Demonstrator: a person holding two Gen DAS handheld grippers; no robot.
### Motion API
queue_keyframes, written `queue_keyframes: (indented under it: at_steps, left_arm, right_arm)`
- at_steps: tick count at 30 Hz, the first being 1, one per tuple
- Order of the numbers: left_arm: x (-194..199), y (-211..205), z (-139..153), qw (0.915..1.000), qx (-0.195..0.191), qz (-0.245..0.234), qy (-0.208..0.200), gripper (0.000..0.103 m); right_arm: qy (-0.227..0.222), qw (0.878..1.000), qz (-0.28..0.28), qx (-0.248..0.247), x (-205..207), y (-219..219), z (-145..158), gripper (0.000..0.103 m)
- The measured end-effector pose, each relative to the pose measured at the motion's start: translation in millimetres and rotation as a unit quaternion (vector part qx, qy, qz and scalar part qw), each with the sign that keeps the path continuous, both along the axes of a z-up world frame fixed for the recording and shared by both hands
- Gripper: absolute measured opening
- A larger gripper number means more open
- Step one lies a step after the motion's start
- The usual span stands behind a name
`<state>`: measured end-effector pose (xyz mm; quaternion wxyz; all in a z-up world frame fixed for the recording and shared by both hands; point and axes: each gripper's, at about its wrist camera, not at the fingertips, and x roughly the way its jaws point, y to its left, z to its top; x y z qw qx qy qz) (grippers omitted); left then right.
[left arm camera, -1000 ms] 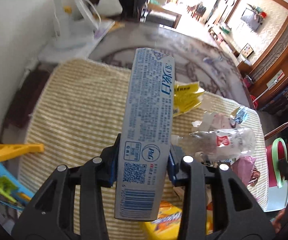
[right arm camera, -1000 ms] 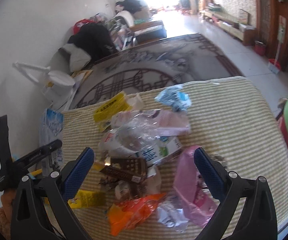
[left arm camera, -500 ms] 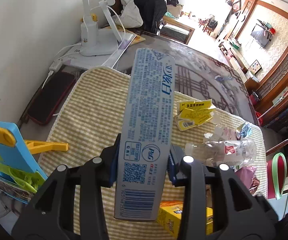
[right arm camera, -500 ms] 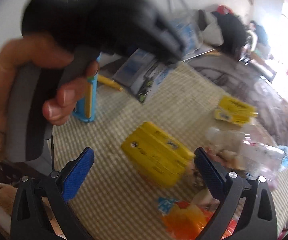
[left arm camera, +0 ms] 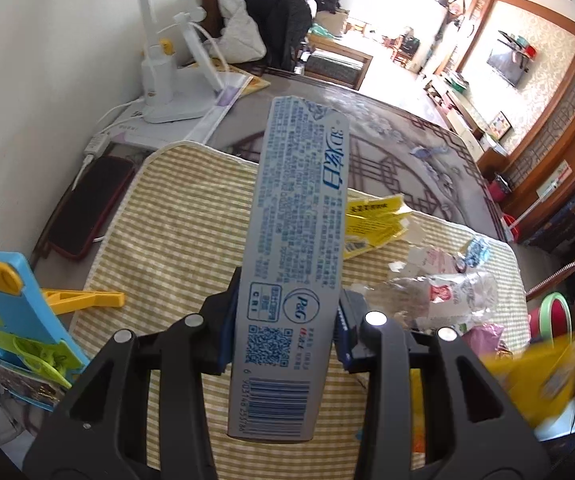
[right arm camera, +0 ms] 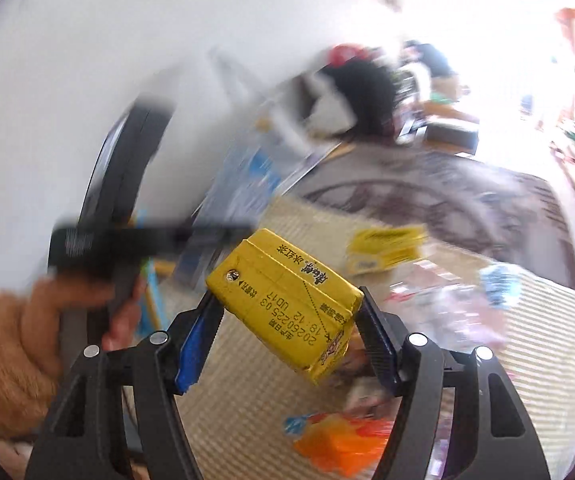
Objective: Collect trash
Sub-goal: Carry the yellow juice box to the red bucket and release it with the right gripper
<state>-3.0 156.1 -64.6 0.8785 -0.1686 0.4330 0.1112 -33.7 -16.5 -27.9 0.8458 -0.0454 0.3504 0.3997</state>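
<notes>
My left gripper (left arm camera: 285,328) is shut on a long pale-blue toothpaste box (left arm camera: 299,216), which sticks out forward above the striped mat (left arm camera: 175,232). My right gripper (right arm camera: 287,332) has a yellow drink carton (right arm camera: 283,296) between its blue pads; its jaws are closing, both pads touch the carton's sides, and the carton hangs tilted above the mat. The same carton shows as a yellow blur (left arm camera: 535,376) at the lower right of the left wrist view. More trash lies on the mat: yellow wrappers (left arm camera: 375,220), a crushed clear bottle (left arm camera: 443,296), an orange wrapper (right arm camera: 339,444).
A dark phone (left arm camera: 87,208) and a white lamp base (left arm camera: 167,96) sit by the wall at the left. A blue and yellow clip rack (left arm camera: 3,312) stands at the mat's near left. A red bin with a green rim (left arm camera: 551,312) is past the right edge. A hand in an orange sleeve (right arm camera: 7,344) holds the other gripper.
The right gripper swung left from the trash pile, its jaws came in on the yellow carton and lifted it off the mat. The left gripper kept the toothpaste box.
</notes>
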Motion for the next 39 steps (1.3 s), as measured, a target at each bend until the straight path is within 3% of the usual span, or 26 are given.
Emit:
queue_keyframes:
  at_steps: [4,10,19,27,31,37,39]
  left_arm:
    - [5,-20,3,0.9996,-0.001,-0.027,-0.002,0.037]
    - [11,-54,5,0.9979,-0.004,-0.065,-0.001,0.037]
    - [22,-113,10,0.9958,0.001,-0.091,0.002,0.037]
    - [36,-198,10,0.9935,0.004,-0.113,0.009,0.037]
    - [40,-244,10,0.991,0.002,-0.133,0.013,0.037]
    - [40,-314,9,0.9833,-0.009,-0.181,0.017,0.037]
    - [44,-342,9,0.9774,-0.005,-0.211,0.015,0.037]
  right_arm:
    - [-0.008,0.998,-0.066,0.024,7,-38,19,0.064]
    - [-0.003,0.991,-0.124,0.042,19,-77,23,0.064]
    - [-0.029,0.987,-0.151,0.053,25,-128,22,0.064]
    - [-0.038,0.98,-0.189,0.055,41,-215,20,0.064]
    - [-0.047,0.969,-0.239,0.047,49,-276,17,0.064]
    - [-0.065,0.933,-0.355,0.015,60,-370,9,0.064]
    - [-0.066,0.92,-0.385,0.002,65,-395,0,0.065]
